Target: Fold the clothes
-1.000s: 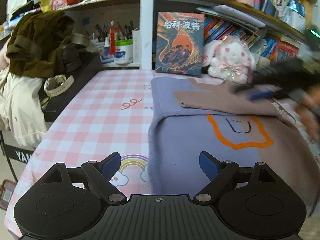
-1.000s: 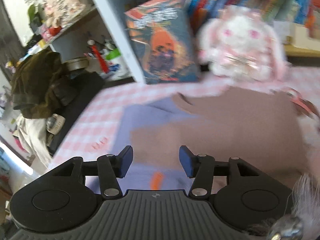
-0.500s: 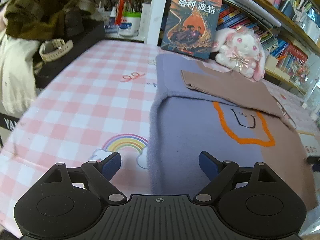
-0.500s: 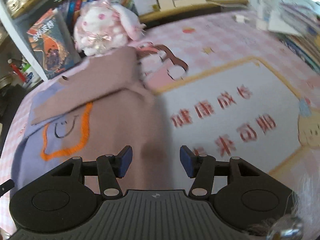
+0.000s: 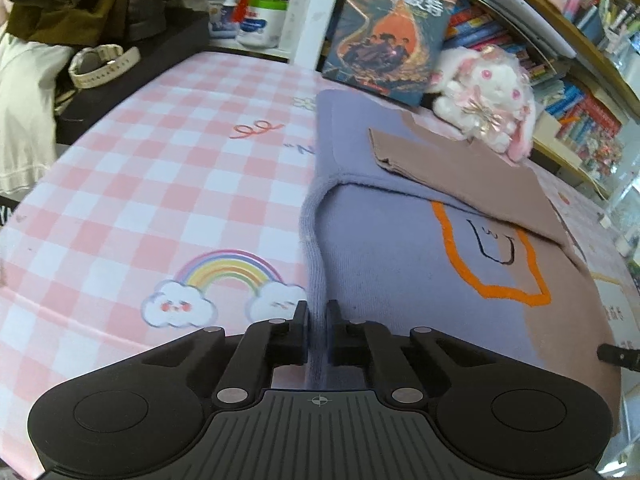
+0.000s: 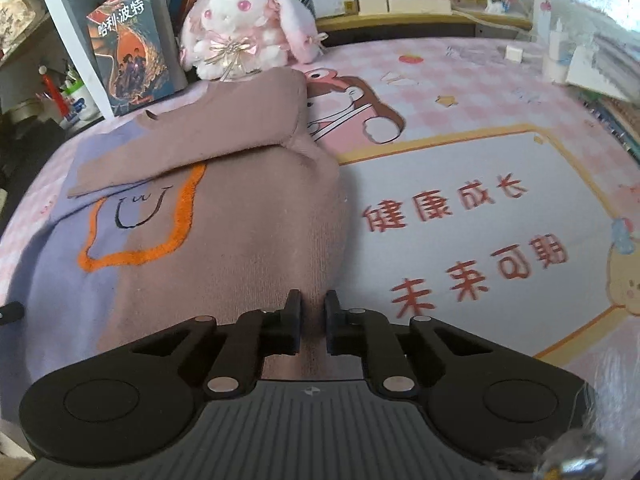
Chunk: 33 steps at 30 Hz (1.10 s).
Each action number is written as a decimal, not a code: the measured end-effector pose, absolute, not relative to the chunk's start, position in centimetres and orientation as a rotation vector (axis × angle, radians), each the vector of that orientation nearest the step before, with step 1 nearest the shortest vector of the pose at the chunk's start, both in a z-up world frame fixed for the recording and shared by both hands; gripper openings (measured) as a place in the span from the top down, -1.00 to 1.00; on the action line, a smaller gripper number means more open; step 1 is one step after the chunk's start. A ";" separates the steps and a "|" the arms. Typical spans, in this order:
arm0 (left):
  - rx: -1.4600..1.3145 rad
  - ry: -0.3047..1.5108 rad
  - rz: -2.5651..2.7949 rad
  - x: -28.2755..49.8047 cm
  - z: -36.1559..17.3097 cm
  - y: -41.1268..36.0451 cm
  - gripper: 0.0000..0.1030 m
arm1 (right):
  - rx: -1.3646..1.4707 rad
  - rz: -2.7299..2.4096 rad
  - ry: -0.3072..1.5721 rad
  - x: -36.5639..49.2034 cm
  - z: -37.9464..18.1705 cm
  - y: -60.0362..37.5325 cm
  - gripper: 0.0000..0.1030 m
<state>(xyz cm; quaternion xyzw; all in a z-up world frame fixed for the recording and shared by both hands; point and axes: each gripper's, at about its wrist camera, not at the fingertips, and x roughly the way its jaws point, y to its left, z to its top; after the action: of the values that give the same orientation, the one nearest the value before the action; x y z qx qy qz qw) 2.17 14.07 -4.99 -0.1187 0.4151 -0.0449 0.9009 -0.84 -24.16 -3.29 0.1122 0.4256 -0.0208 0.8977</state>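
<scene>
At the bottom centre of each wrist view, a hand-held gripper has just closed on the sweater's near hem: left on the lilac corner, right on the brown. The sweater stretches away up-frame across the tabletop.

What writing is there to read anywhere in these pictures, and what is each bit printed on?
"哈利·波特": book cover.
"健康成长": mat.
"未来可期": mat, the row below.
"U"-like black mark: sweater, inside the orange outline.
Shelf book spines and white tub label: too small or blurred to read.
</scene>
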 end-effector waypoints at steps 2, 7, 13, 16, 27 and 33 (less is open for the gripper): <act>-0.239 0.862 -0.103 2.0 -5.0 13.2 0.89 | 0.245 -0.057 0.879 -1.3 -3.2 -25.0 0.81; -0.227 0.869 -0.117 1.3 -4.9 11.5 0.89 | 0.282 -0.075 0.884 -2.7 -3.4 -27.2 0.81; -0.224 0.880 -0.104 0.2 -4.7 10.2 0.87 | 0.301 -0.069 0.869 -3.3 -3.5 -28.8 0.81; -0.220 0.883 -0.080 -0.4 -4.6 9.8 0.80 | 0.299 -0.058 0.865 -3.3 -3.5 -29.2 0.80; -0.186 0.857 0.014 -4.8 -3.5 7.9 0.31 | 0.346 -0.009 0.868 -6.2 -3.4 -30.7 0.51; -0.171 0.848 0.045 -7.6 -3.2 6.8 -0.01 | 0.340 0.022 0.876 -8.4 -3.3 -31.4 0.40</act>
<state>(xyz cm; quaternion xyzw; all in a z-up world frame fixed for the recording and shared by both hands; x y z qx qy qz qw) -7.57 6.79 -3.18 -0.0828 0.4107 0.0218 0.9077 -8.37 -31.35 -3.27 0.1636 0.4220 0.0108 0.8916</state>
